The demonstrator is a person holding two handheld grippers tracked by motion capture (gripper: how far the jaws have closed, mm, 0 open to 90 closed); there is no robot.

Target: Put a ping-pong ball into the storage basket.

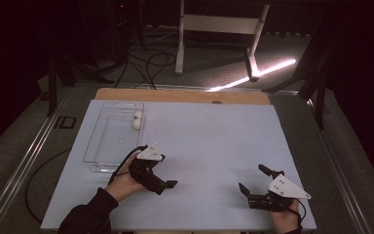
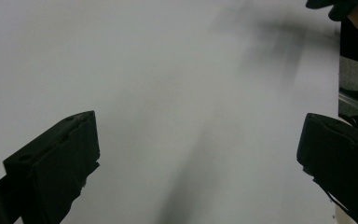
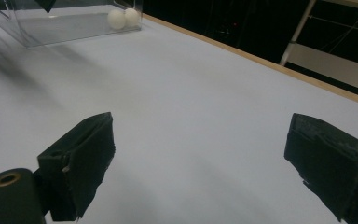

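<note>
A clear plastic box (image 1: 108,146) stands at the table's back left. Two white balls (image 1: 137,120) lie together in its far right corner, and in the right gripper view the balls (image 3: 123,18) rest against the box wall (image 3: 65,29). My left gripper (image 1: 168,173) is just right of the box's near end, low over the table, pointing right. Its jaws are wide apart over bare surface, so the left gripper (image 2: 198,154) is open. My right gripper (image 1: 252,178) sits near the front right edge and points toward the box. The right gripper (image 3: 200,158) is open and holds nothing.
The pale table top (image 1: 209,141) has a wooden strip (image 1: 185,96) along its far edge. A white metal frame (image 1: 219,24) and cables (image 1: 148,66) are on the dark floor behind it. The other hand (image 2: 354,14) shows at the left gripper view's top right.
</note>
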